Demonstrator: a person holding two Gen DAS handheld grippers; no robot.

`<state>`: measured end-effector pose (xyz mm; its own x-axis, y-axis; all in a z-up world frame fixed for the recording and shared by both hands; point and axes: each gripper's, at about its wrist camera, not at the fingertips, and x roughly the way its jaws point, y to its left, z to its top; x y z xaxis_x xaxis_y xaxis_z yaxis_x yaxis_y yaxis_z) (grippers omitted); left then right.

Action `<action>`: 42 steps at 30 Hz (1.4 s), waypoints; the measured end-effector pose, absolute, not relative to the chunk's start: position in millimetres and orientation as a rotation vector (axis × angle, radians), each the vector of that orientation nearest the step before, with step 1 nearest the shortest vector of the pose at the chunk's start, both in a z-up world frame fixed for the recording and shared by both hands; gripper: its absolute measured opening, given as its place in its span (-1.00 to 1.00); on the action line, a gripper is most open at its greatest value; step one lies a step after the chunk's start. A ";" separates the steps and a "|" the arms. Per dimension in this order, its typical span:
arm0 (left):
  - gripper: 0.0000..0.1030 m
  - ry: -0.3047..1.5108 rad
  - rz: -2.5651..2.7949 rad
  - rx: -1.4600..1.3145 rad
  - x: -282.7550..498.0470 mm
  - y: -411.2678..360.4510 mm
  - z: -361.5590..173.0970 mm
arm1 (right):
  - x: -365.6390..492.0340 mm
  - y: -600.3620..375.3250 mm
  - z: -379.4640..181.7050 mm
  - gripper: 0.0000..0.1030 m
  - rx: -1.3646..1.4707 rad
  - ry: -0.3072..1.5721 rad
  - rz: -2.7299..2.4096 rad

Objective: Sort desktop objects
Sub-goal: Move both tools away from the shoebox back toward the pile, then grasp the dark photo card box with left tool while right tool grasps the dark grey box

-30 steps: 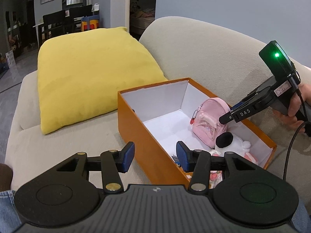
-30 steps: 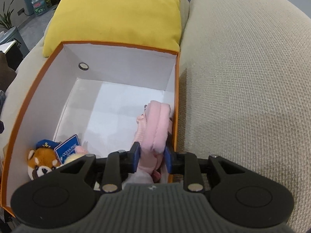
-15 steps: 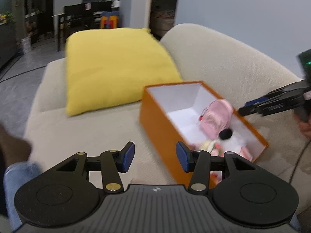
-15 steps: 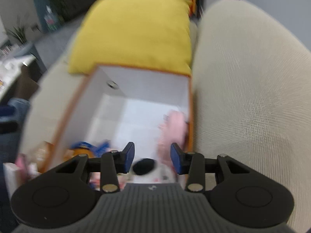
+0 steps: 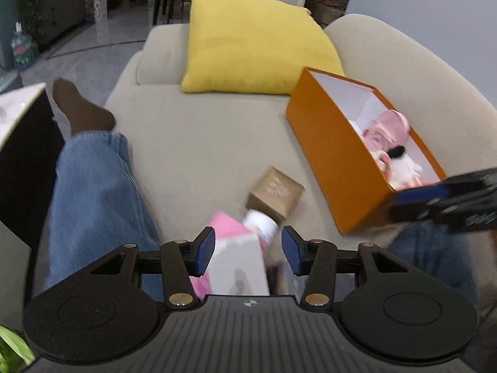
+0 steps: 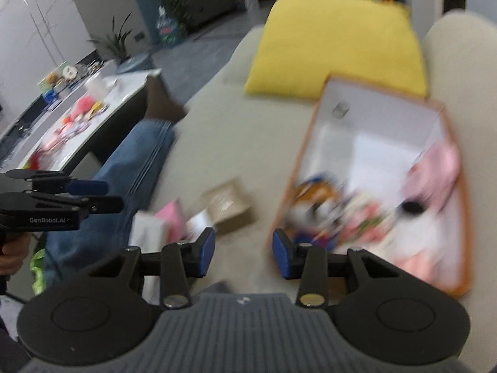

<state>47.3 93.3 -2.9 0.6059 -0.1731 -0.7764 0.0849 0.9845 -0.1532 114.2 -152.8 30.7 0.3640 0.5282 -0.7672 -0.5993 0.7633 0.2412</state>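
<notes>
You are holding both grippers, left gripper (image 5: 248, 248) and right gripper (image 6: 243, 252), with fingers apart, gripping nothing, the right's jaws having just been opening. The rectangular orange cardboard box (image 5: 329, 155) is sitting on the woven beige sofa (image 5: 198, 143), its soft toys blurring beside a small brown cardboard carton (image 5: 275, 193) and a half-hidden pink-and-white box (image 5: 236, 261).
</notes>
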 end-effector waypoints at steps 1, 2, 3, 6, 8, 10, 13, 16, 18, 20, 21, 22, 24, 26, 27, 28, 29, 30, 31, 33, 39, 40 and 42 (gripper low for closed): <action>0.07 0.907 -0.166 -0.108 40.2 91.8 -6.2 | 108.2 -147.1 21.0 -0.16 -0.089 0.966 0.723; 0.07 0.911 -0.186 -0.106 35.1 88.7 -9.2 | 103.7 -141.9 10.6 -0.16 -0.105 0.971 0.710; 0.07 0.916 -0.208 -0.103 30.9 85.6 -11.9 | 99.7 -138.0 1.1 -0.17 -0.126 0.979 0.697; 0.07 0.935 -0.262 -0.067 20.2 71.1 -24.5 | 86.8 -131.3 -25.1 -0.17 -0.163 1.020 0.707; 0.07 0.951 -0.283 -0.008 13.3 58.5 -34.8 | 76.1 -135.3 -32.0 -0.15 -0.193 1.025 0.723; 0.07 0.949 -0.297 0.050 6.7 47.1 -43.2 | 67.4 -130.8 -34.1 -0.09 -0.271 0.986 0.734; 0.07 0.948 -0.313 0.116 -0.3 36.2 -53.2 | 60.5 -124.7 -38.0 0.09 -0.340 0.957 0.766; 0.07 0.964 -0.317 0.162 -3.2 30.4 -68.2 | 52.7 -118.1 -45.1 0.10 -0.450 0.917 0.788; 0.07 0.976 -0.304 0.205 -4.2 25.7 -77.6 | 48.2 -116.3 -49.1 0.13 -0.501 0.895 0.798; 0.06 0.982 -0.313 0.255 -6.1 19.1 -85.9 | 45.8 -114.6 -51.3 0.13 -0.531 0.884 0.816; 0.04 0.985 -0.315 0.274 -7.7 16.0 -89.8 | 44.0 -113.4 -51.7 0.11 -0.545 0.879 0.831; -0.01 0.987 -0.314 0.284 -8.9 13.8 -93.4 | 42.6 -111.8 -53.0 0.11 -0.560 0.881 0.849; -0.17 0.973 -0.305 0.301 -11.1 10.5 -97.1 | 38.0 -106.7 -57.6 0.11 -0.614 0.874 0.869; -0.29 0.961 -0.298 0.310 -11.7 9.1 -99.4 | 32.0 -100.5 -62.2 0.10 -0.680 0.866 0.881; -0.30 0.955 -0.298 0.310 -11.7 9.1 -100.0 | 28.6 -97.3 -64.2 0.12 -0.713 0.860 0.885; -0.33 0.948 -0.300 0.310 -13.4 9.2 -100.2 | 25.9 -94.2 -66.0 0.13 -0.743 0.854 0.888; -0.34 0.945 -0.301 0.309 -13.6 9.8 -99.9 | 23.3 -90.8 -68.3 0.21 -0.775 0.850 0.890; -0.35 0.940 -0.302 0.301 -14.5 11.5 -99.3 | 21.1 -87.9 -70.7 0.34 -0.804 0.848 0.889; -0.38 0.938 -0.301 0.282 -15.7 14.9 -97.8 | 19.1 -85.1 -72.9 0.38 -0.833 0.845 0.888; -0.41 0.939 -0.295 0.251 -15.1 21.7 -95.4 | 15.2 -79.5 -78.4 0.40 -0.896 0.843 0.890; -0.47 0.927 -0.263 0.170 -15.9 42.0 -88.7 | 7.2 -58.9 -97.6 0.40 -1.059 0.850 0.835; -0.47 0.926 -0.259 0.159 -14.8 45.1 -88.6 | 7.5 -54.7 -101.8 0.41 -1.081 0.860 0.828; -0.47 0.923 -0.257 0.141 -13.9 51.6 -89.0 | 7.7 -46.7 -112.1 0.53 -1.132 0.867 0.805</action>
<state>-13.9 51.6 -89.0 0.5758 -0.1585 -0.8020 0.2791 0.9602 0.0106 7.7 -46.7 -112.1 0.4434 0.1003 -0.8907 -0.8808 0.2328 -0.4123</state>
